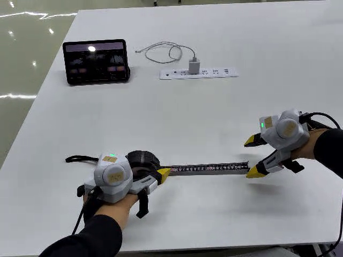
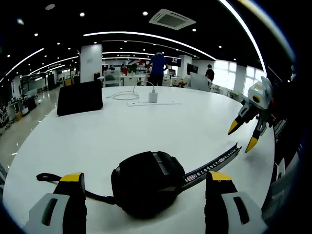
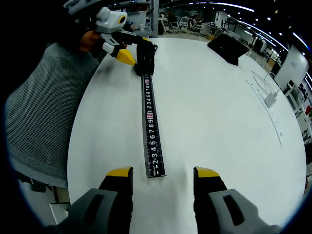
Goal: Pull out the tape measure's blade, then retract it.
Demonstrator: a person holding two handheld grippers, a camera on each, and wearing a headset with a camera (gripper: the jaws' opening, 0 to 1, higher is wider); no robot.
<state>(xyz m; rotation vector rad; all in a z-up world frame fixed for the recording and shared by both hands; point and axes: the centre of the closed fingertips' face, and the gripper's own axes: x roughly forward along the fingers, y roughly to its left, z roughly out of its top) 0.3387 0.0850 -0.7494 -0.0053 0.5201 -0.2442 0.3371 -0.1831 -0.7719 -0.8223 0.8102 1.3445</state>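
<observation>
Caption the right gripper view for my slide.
Open right gripper faces the extended blade; left gripper sits at the case.

Matt black case, smooth white tabletop

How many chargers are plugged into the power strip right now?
1. A white charger sits near the middle of the power strip at the far side of the table, its cable looping away to the left. The other sockets look empty.

Left gripper at tape measure, blade out across table, right gripper spread by tip
</observation>
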